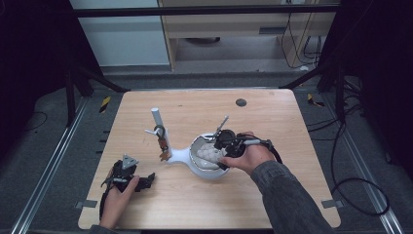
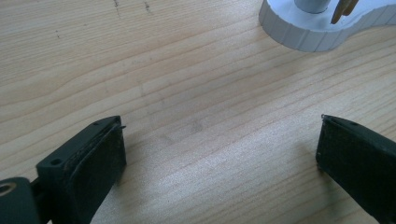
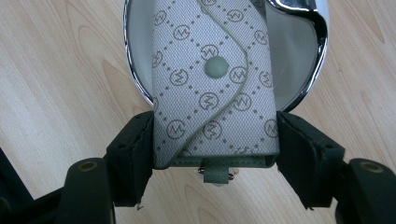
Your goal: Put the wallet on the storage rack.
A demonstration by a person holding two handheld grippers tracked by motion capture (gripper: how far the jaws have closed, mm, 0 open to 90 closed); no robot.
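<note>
A grey pouch (image 3: 215, 88) with a dotted monogram print and a snap button lies over a round chrome-rimmed dish (image 3: 135, 79). My right gripper (image 3: 215, 154) is shut on the pouch's near end, one pad against each side. In the high view the right gripper (image 1: 223, 146) reaches over the dish (image 1: 194, 146) from the right, with the pouch (image 1: 207, 156) in the bowl. My left gripper (image 1: 148, 179) rests on the table at the front left, jaws wide apart. In its own view the left gripper (image 2: 219, 144) has bare wood between the pads.
The dish joins a white base (image 2: 303, 35) that carries an upright white post (image 1: 157, 119) with small hooks. A brown key-like piece (image 1: 164, 155) hangs from the post. A thin metal piece (image 1: 222, 124) sticks up behind the dish. A dark round spot (image 1: 240, 102) marks the table's far side.
</note>
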